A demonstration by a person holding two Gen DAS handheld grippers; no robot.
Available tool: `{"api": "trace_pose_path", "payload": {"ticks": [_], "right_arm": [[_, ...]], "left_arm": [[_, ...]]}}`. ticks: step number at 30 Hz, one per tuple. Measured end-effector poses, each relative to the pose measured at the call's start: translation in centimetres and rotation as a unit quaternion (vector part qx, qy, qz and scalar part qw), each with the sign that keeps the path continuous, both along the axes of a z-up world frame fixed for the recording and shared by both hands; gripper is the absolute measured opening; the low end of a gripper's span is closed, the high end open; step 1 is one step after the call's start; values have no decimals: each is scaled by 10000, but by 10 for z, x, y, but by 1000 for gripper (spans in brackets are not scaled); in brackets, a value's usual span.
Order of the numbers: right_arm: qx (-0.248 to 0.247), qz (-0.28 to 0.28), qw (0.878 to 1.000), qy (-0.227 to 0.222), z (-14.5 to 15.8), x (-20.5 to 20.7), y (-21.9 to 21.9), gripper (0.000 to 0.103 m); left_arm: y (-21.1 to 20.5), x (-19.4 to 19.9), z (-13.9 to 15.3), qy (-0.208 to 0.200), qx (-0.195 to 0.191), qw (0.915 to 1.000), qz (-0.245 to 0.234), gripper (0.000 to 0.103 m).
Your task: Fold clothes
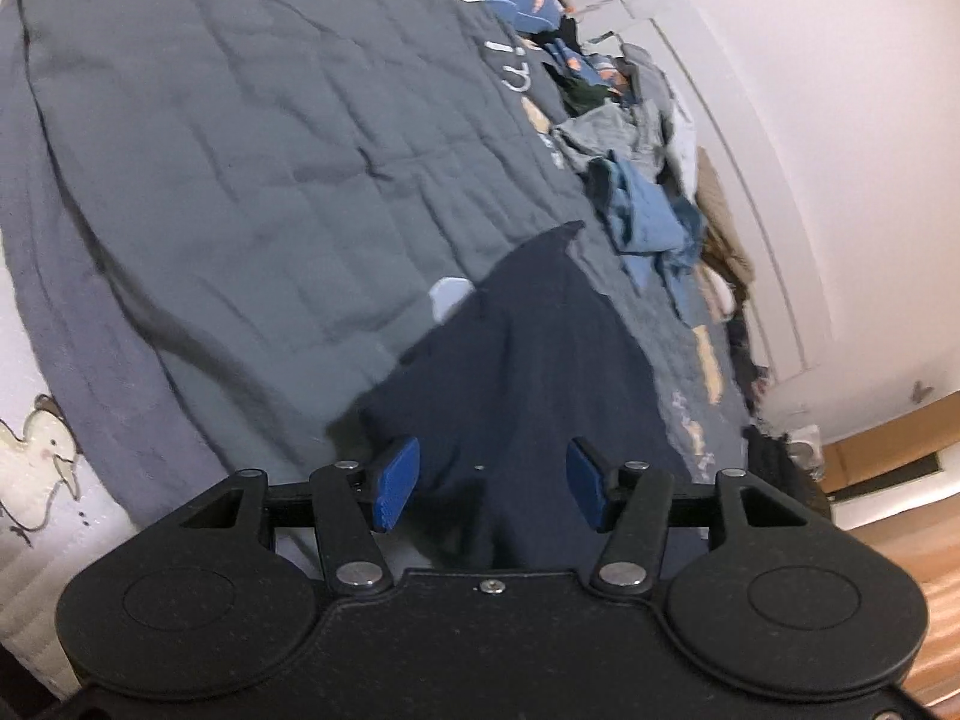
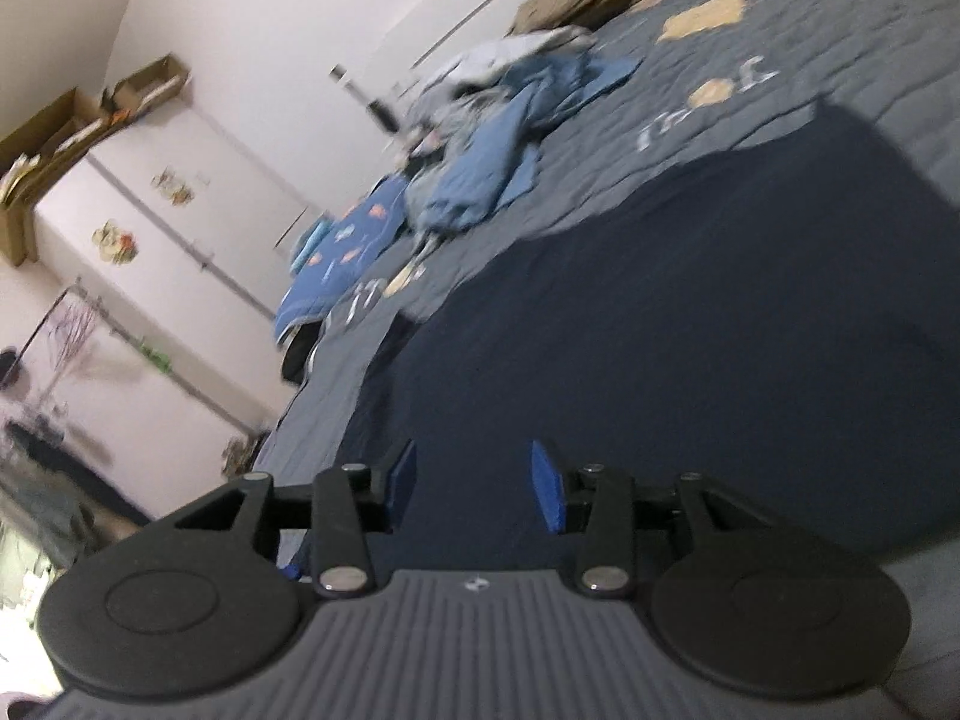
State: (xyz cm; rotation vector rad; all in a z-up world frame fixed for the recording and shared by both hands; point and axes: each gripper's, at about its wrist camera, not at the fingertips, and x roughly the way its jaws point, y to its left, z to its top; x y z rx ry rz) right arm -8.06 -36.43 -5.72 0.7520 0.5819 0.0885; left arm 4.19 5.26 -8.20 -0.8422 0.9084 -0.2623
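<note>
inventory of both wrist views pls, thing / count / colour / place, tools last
dark garment: 1, navy, spread on the bed directly ahead of both tools
bedcover: 1, grey quilted with pale patches and lettering, under everything
clothes pile: 1 heap, mostly blue and grey, far side of the bed by the wall
patterned blue fabric: 1 piece, blue with orange prints, at the bed edge by the pile
cardboard boxes: several, brown, on top of the white cabinet
left tool: 1, black with blue pads, open, garment between the pads
right tool: 1, black with blue pads, open, over the garment
</note>
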Motion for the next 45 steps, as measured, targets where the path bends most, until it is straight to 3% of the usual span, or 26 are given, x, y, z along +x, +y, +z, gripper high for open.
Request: {"api": "trace_pose_path", "payload": {"ticks": [5, 20, 25, 26, 30, 32, 35, 38, 43, 45], "right_arm": [[43, 385, 9992, 79, -8, 10, 23, 42], [170, 1401, 9900, -5, -13, 22, 77, 42], [159, 1418, 9897, 73, -16, 22, 81, 42], [156, 1408, 9899, 84, -16, 22, 81, 42], [143, 1346, 9907, 112, -18, 20, 79, 42], [153, 1305, 9912, 130, -19, 21, 77, 42], [119, 1222, 9923, 173, -22, 21, 74, 42], [80, 1138, 9931, 289, -29, 23, 71, 42], [56, 1075, 9933, 423, -36, 24, 68, 42], [46, 1073, 9933, 438, -36, 23, 68, 42]], "left_arm": [[2, -2, -3, 107, 389, 9990, 165, 54], [14, 0, -18, 247, 330, 9986, 331, 51], [8, 7, -21, 245, 298, 9988, 304, 35], [8, 8, -21, 247, 330, 9987, 315, 25], [10, 6, -17, 136, 371, 9983, 436, 10], [16, 4, -12, 15, 320, 9980, 543, 8], [24, 0, -1, -210, 264, 9969, 711, 7], [20, 1, 4, -306, 592, 9956, 664, 7], [26, -3, -2, 79, 524, 9955, 788, 12], [27, -7, -1, 88, 452, 9962, 733, 21]]}}
